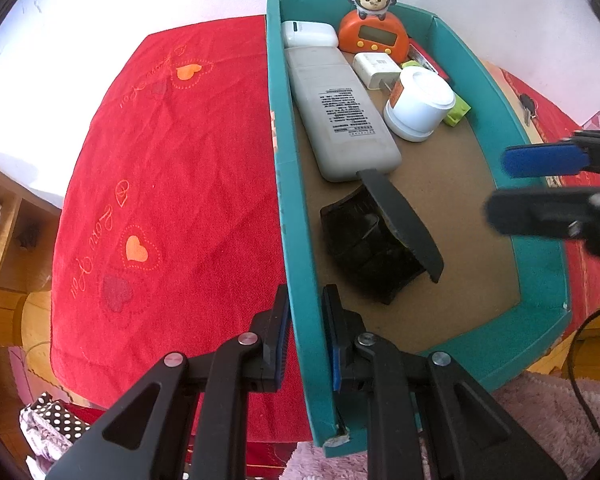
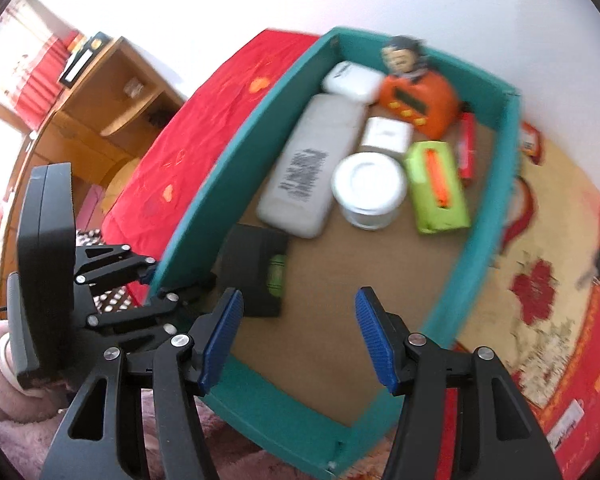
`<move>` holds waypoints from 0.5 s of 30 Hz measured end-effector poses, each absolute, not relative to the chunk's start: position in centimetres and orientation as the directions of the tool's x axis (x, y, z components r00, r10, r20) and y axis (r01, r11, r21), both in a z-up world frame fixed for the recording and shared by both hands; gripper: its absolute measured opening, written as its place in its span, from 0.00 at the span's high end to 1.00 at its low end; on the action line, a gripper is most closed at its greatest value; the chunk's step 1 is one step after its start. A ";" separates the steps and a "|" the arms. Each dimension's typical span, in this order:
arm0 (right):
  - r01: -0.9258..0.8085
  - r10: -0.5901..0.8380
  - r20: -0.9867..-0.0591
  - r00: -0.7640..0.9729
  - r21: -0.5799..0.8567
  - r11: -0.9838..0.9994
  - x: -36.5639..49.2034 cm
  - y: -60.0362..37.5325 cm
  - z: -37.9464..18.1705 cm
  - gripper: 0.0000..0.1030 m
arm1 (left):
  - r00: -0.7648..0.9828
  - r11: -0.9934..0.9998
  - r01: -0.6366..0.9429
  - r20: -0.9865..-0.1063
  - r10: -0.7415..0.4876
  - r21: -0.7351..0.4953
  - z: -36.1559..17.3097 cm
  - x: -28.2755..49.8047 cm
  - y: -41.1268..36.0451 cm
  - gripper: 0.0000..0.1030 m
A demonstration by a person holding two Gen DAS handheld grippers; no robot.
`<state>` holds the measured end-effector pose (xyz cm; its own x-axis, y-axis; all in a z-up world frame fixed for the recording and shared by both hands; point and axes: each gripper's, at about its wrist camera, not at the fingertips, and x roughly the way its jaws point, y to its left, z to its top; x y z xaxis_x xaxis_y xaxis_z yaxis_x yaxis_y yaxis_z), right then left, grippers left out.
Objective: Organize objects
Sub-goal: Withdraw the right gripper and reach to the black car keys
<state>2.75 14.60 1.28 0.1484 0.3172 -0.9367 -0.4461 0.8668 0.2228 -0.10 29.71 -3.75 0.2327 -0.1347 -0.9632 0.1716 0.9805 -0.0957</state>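
Note:
A teal box [image 1: 296,216] [image 2: 204,208] sits on a red cloth. Inside lie a grey remote [image 1: 336,108] [image 2: 304,168], a white jar [image 1: 418,102] [image 2: 370,186], an orange monkey clock [image 1: 372,28] [image 2: 418,94], a white charger [image 1: 374,68] [image 2: 386,134], a green case [image 2: 436,186], a white case [image 1: 308,34] [image 2: 352,80] and a black open box [image 1: 376,240] [image 2: 256,268]. My left gripper [image 1: 306,320] is shut on the box's left wall near the front corner. My right gripper [image 2: 298,340] is open and empty above the box's front end; it also shows in the left wrist view [image 1: 540,184].
The red cloth [image 1: 172,200] with heart embroidery covers the surface left of the box. A patterned red and cream cloth [image 2: 540,300] lies to its right, with keys [image 1: 527,106] on it. A wooden shelf unit [image 2: 100,108] stands at the left. Pink fluffy fabric [image 1: 540,412] lies in front.

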 end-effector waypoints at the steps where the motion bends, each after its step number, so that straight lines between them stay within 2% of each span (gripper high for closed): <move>1: -0.434 0.307 -0.937 0.169 0.209 0.876 2.5 13.7 1.6 0.42 | 0.232 0.980 0.173 -0.963 -0.133 -0.094 -3.8 -0.1 29.7 0.86; 9: -0.298 0.269 -0.928 0.257 0.188 0.936 1.6 6.2 3.4 0.42 | 0.234 0.978 0.190 -0.964 -0.130 -0.086 -3.8 -0.2 29.3 0.86; 15: -0.138 0.169 -0.946 0.278 0.134 0.981 2.9 -0.5 2.3 0.42 | 0.251 0.971 0.222 -0.957 -0.142 -0.086 -3.7 -0.5 29.4 0.86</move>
